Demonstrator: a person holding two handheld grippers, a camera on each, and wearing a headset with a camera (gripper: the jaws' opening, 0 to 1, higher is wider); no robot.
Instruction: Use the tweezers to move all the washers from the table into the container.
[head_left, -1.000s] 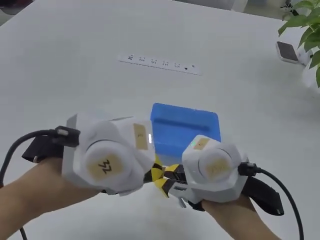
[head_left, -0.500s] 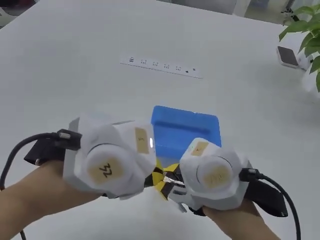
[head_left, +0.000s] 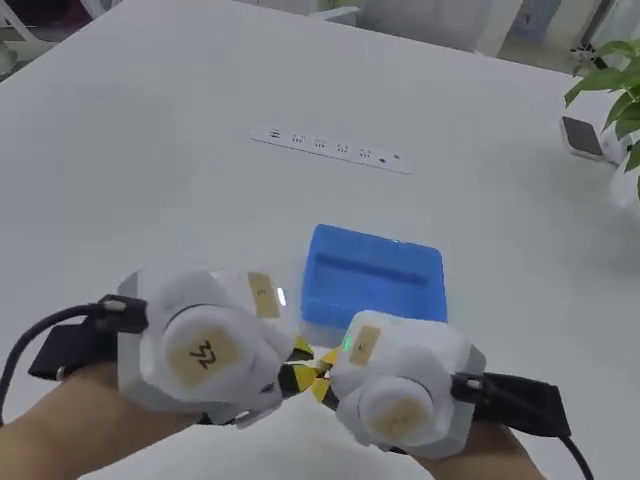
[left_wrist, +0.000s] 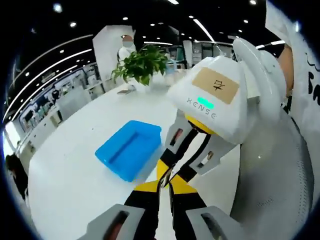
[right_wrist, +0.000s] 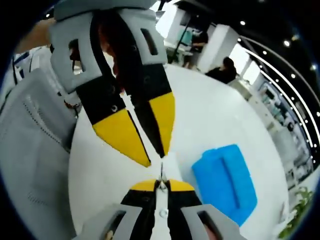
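Sliding leftward and nearer the person, the right gripper (right_wrist: 161, 186) is closing on the left gripper (left_wrist: 165, 186), and their tips are now meeting just before the blue container (head_left: 375, 305). Its jaws are clamping thin steel tweezers (right_wrist: 161, 176). The left's jaws are standing narrow, and I cannot tell whether they are gripping. The tweezers are looking springy and slick, so gripping mid-shank seems wise. Washers are probably going to be light and slippery. The white table (head_left: 150, 150) is offering open room all round, with a power strip (head_left: 330, 148) lying well beyond the container.
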